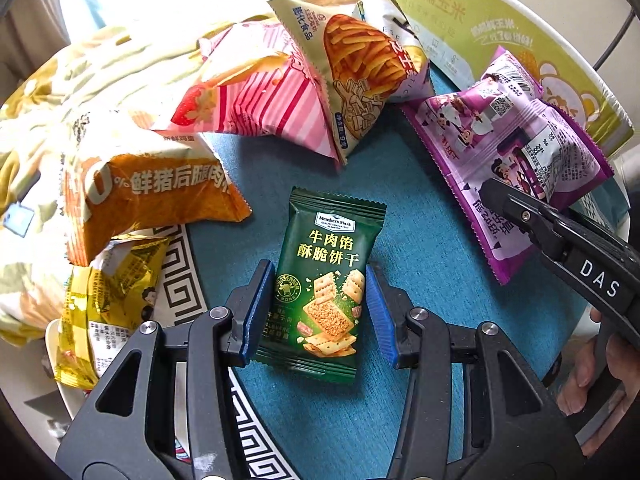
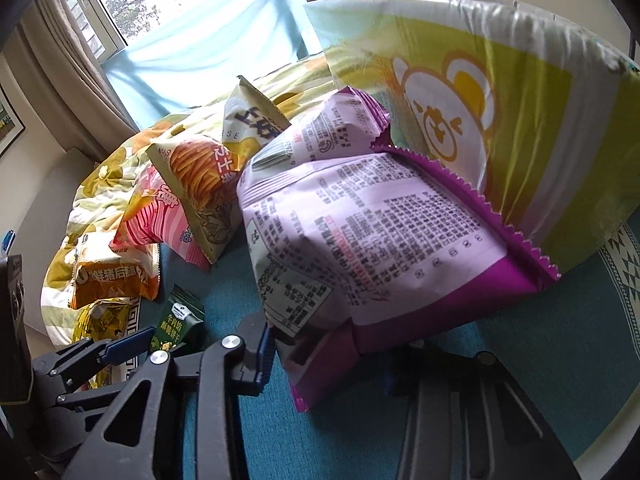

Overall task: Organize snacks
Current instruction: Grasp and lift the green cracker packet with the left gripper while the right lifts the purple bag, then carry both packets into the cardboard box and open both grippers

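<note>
A dark green cracker packet (image 1: 326, 292) lies flat on the teal mat (image 1: 420, 240). My left gripper (image 1: 316, 312) straddles its lower half, blue pads on both sides, jaws wide and not pressing it. The packet also shows in the right wrist view (image 2: 178, 326), with the left gripper (image 2: 132, 346) around it. A purple snack bag (image 1: 508, 152) lies at the right. My right gripper (image 2: 326, 354) holds the purple bag (image 2: 360, 240) by its lower edge, the bag draped over the jaws. The right gripper's black finger (image 1: 516, 204) rests on that bag.
An orange meat-snack bag (image 1: 148, 196), a pink striped bag (image 1: 264, 100) and a fries-picture bag (image 1: 356, 72) lie at the mat's far side. A yellow packet (image 1: 108, 304) lies left. A large green corn bag (image 1: 508, 40) stands at the right. A flowered quilt (image 1: 60, 80) lies behind.
</note>
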`<move>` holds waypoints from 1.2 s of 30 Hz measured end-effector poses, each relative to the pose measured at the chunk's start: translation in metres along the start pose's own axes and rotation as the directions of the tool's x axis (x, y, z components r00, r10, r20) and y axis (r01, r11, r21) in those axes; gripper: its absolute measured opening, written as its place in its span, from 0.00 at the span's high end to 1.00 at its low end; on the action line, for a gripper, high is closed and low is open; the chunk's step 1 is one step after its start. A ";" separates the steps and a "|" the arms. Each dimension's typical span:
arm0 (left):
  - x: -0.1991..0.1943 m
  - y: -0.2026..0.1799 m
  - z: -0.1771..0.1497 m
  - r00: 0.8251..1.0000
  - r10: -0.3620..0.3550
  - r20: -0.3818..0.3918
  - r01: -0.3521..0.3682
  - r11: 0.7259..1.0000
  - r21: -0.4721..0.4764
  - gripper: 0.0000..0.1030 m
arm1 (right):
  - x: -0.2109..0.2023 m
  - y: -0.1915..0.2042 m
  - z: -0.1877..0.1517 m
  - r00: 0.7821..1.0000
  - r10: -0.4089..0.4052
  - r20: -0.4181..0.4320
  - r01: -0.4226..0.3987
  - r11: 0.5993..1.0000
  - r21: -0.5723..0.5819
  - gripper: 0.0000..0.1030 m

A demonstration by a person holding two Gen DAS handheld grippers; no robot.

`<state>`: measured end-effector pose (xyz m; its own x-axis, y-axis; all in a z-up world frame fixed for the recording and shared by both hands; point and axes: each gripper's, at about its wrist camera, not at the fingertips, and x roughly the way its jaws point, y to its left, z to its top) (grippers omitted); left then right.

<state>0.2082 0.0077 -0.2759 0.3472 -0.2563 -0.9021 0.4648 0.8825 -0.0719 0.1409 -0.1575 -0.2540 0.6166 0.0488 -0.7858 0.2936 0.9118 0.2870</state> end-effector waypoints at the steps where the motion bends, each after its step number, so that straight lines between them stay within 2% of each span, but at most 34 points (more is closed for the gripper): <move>1: -0.003 0.001 0.000 1.000 0.001 0.005 -0.001 1.000 -0.002 0.59 | -0.003 0.000 0.000 1.000 0.001 0.003 -0.001 1.000 -0.001 0.64; 7: -0.030 -0.001 0.006 0.999 -0.005 0.044 0.005 1.000 -0.001 0.59 | -0.020 0.005 0.001 1.000 0.003 0.020 -0.002 1.000 -0.005 0.64; 13: -0.075 -0.007 0.021 0.993 -0.030 0.114 0.028 0.999 0.016 0.59 | -0.058 0.013 0.006 0.998 0.004 0.065 -0.002 1.000 -0.024 0.64; 18: -0.124 -0.016 0.045 0.978 -0.064 0.200 0.060 0.998 0.026 0.59 | -0.104 0.018 0.021 0.994 0.010 0.109 -0.005 0.999 -0.041 0.64; 23: -0.159 -0.037 0.079 0.960 -0.071 0.270 0.063 0.997 0.038 0.59 | -0.148 0.015 0.045 0.987 0.031 0.160 -0.022 0.998 -0.059 0.64; 28: -0.171 -0.077 0.113 0.942 -0.062 0.330 0.061 0.998 0.014 0.59 | -0.173 -0.014 0.077 0.978 0.051 0.201 -0.037 0.996 -0.076 0.64; 32: -0.168 -0.121 0.142 0.936 -0.077 0.345 0.087 0.996 -0.013 0.59 | -0.183 -0.056 0.107 0.977 0.049 0.207 -0.028 0.994 -0.105 0.64; 36: -0.143 -0.173 0.162 0.947 -0.053 0.317 0.066 0.997 -0.031 0.59 | -0.181 -0.103 0.134 0.982 0.053 0.182 -0.026 0.988 -0.150 0.64</move>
<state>0.2101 -0.1722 -0.0658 0.5622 -0.4142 -0.7158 0.4609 0.8756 -0.1447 0.0968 -0.3145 -0.0675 0.7536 0.0221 -0.6569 0.1652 0.9610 0.2218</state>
